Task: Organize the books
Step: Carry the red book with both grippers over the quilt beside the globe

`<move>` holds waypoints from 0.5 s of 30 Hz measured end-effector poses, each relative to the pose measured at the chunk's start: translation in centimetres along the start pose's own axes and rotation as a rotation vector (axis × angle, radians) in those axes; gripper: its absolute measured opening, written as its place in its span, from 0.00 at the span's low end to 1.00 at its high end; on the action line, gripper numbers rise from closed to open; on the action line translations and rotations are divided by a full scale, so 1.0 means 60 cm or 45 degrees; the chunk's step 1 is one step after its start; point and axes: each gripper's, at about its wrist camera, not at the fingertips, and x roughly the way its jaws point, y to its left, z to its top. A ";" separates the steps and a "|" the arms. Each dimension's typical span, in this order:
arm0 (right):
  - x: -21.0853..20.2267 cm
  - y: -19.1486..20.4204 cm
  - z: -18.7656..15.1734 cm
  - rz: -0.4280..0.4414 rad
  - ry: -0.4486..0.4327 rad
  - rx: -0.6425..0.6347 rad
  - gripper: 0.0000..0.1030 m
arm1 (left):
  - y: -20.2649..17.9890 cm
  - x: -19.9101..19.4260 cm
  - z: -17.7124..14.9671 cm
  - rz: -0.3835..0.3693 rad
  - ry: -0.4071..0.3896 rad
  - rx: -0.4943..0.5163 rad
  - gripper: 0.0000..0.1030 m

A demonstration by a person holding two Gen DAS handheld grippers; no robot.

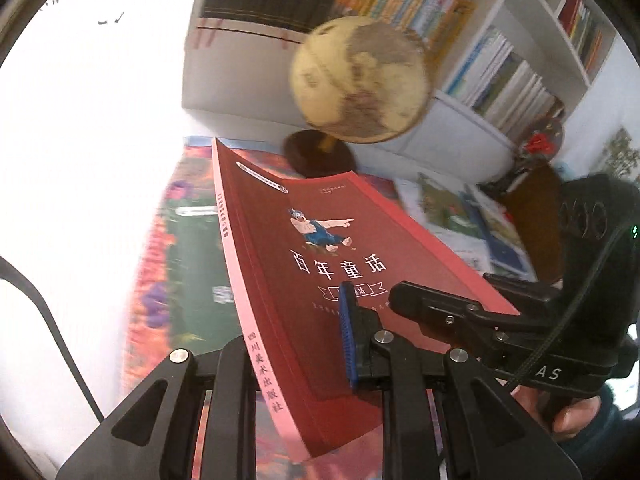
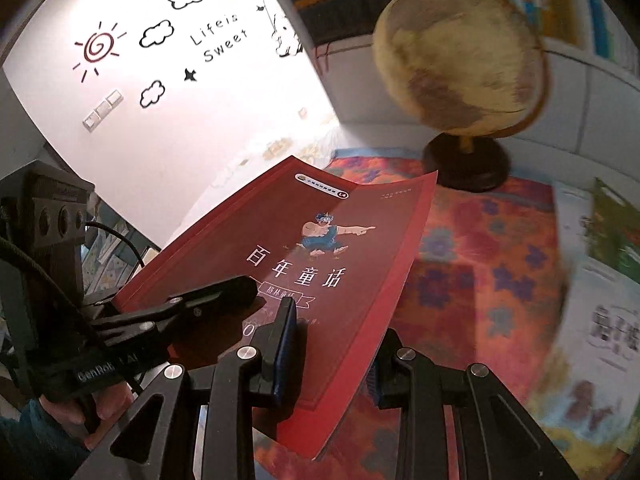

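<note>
Floral cloth (image 2: 472,272) on table, shelves (image 1: 532,40) behind, globe (image 1: 360,80) ahead. Both grippers, left (image 1: 304,344) and right (image 2: 332,344), clamp red book (image 1: 320,280).

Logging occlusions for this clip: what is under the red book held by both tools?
Under the red book, lifted clear, lies the flowered tablecloth; the globe stands behind. The patch directly beneath the book is hidden in both views.

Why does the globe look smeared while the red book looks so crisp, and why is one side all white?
Left wrist view: the globe and shelf books are motion-blurred, the red book stays sharp, and the wall at left is blown out by glare. Right wrist view: same blur on the globe; the fisheye bends the edges.
</note>
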 end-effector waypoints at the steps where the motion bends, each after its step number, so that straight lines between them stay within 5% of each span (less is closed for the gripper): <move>1: 0.016 0.005 0.004 -0.006 0.015 -0.009 0.28 | 0.007 0.004 -0.001 0.011 0.003 -0.002 0.16; 15: 0.122 0.008 0.003 -0.044 0.131 0.016 0.29 | 0.111 0.070 -0.027 -0.051 0.079 -0.219 0.17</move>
